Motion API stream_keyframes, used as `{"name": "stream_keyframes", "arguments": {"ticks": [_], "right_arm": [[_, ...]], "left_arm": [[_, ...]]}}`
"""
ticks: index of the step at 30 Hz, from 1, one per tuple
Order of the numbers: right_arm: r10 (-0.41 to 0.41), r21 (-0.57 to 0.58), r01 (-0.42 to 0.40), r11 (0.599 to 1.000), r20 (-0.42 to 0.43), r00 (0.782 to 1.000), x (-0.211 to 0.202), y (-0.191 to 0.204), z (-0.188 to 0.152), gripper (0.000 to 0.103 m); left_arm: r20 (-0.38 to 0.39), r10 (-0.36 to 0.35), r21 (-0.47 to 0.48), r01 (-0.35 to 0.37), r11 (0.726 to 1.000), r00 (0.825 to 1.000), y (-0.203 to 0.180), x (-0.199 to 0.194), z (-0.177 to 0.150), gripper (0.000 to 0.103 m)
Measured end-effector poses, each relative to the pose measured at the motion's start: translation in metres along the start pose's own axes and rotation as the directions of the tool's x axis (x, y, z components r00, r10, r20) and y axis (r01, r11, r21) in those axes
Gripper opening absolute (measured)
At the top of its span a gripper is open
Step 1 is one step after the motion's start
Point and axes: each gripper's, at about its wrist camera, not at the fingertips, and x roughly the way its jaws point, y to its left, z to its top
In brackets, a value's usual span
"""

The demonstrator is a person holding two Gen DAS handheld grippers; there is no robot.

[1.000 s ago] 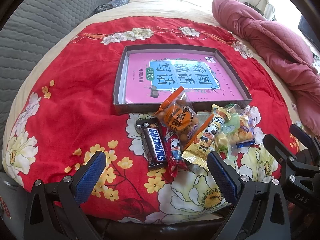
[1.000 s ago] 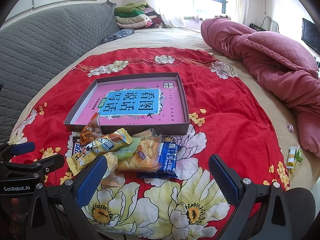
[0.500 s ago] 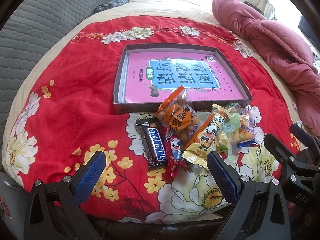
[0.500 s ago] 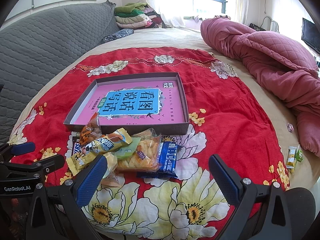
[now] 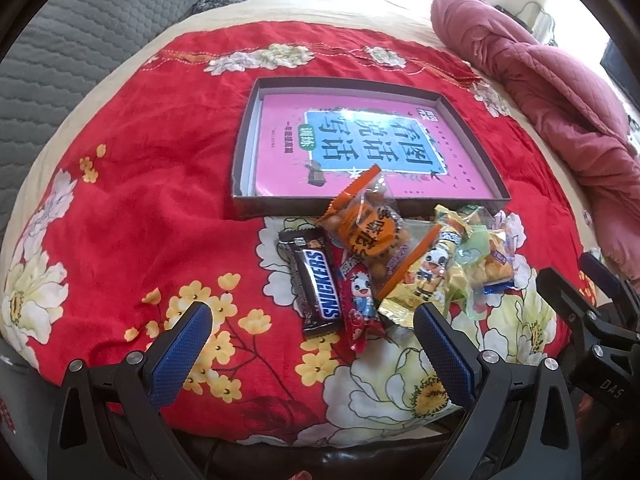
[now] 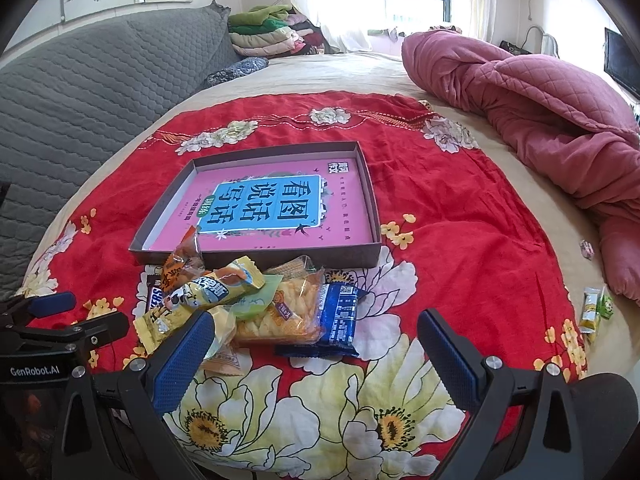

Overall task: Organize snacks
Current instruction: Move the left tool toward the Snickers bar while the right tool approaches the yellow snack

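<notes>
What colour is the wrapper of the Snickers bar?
Dark brown, with white lettering on a blue band. The Snickers bar shows best in the left wrist view.

Bare red floral blanket (image 5: 140, 220) lies open left of the snack pile (image 5: 384, 268), which crowds against the shallow box's (image 5: 280, 206) near wall.
</notes>
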Motion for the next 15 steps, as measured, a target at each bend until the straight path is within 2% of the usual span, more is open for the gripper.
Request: {"name": "stream_keyframes", "arguments": {"ticks": [9,15], "right_arm": [[0.035,0.003,-0.035,0.999,-0.012,0.999,0.004,0.000,0.000,0.102],[0.097,-0.015,-0.098,0.995,-0.021,0.995,0.007,0.008,0.002,0.102]], "left_arm": [[-0.033,-0.011,-0.045,0.010,0.999,0.999,0.020,0.011,0.002,0.101],[-0.056,-0.013,-0.065,0.009,0.998,0.998,0.031,0.021,0.003,0.101]]}}
